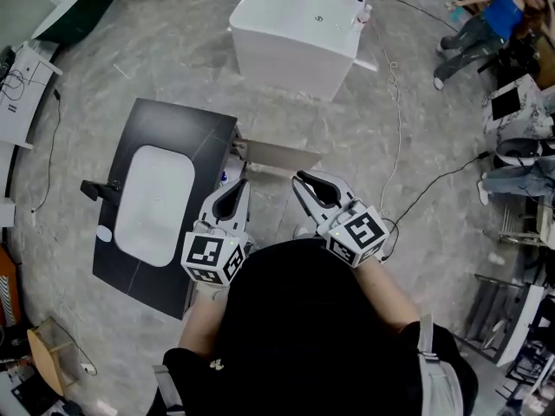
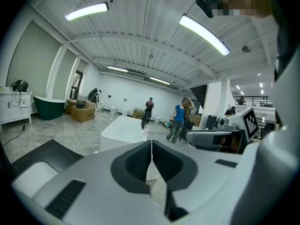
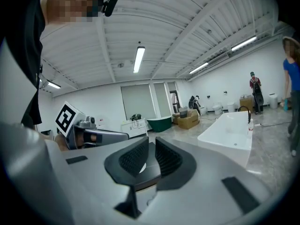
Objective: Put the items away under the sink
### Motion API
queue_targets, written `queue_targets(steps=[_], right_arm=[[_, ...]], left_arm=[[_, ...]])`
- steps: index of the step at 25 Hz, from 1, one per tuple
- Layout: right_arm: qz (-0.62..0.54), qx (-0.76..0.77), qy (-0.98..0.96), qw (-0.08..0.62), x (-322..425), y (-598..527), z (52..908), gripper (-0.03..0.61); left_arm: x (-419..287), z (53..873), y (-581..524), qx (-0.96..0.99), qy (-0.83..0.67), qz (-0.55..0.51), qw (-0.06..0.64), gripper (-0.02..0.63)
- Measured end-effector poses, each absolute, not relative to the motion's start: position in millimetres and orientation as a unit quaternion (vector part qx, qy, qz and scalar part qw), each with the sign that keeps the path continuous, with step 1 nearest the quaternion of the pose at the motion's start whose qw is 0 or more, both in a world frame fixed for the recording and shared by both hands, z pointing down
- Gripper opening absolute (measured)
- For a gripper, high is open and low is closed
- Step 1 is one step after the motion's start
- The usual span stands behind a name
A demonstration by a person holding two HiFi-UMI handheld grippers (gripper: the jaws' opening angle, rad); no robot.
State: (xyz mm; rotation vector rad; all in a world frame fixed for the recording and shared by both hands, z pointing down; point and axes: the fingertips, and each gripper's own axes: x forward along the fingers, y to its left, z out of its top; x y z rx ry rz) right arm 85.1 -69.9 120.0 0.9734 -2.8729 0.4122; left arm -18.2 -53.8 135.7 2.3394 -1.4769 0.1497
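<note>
A black vanity [image 1: 204,133] with a white basin [image 1: 154,202] and a black tap [image 1: 100,189] stands at the left in the head view. One cabinet door [image 1: 277,156] under it hangs open towards me. A small blue-and-white item [image 1: 224,178] shows at the cabinet's opening, too small to identify. My left gripper [image 1: 243,183] hovers by that opening, shut and empty; its pads [image 2: 140,161] meet at the tips. My right gripper [image 1: 299,178] sits just right of the door, shut with only a thin slit between its pads [image 3: 133,161], nothing held.
A white bathtub [image 1: 295,24] stands ahead with a small bottle [image 1: 362,14] on its rim. A cable [image 1: 399,120] runs across the marble floor. A person in a blue top [image 1: 499,11] is at the far right, near equipment racks [image 1: 520,111].
</note>
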Motion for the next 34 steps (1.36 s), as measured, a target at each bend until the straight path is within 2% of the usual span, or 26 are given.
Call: queue_targets(steps=[34], right_arm=[[0.128,0.387,-0.913,0.035,131,-58,111,0.061]], left_arm=[[7,145,-74,0.852,-0.478,0.059,0.203,0.028]])
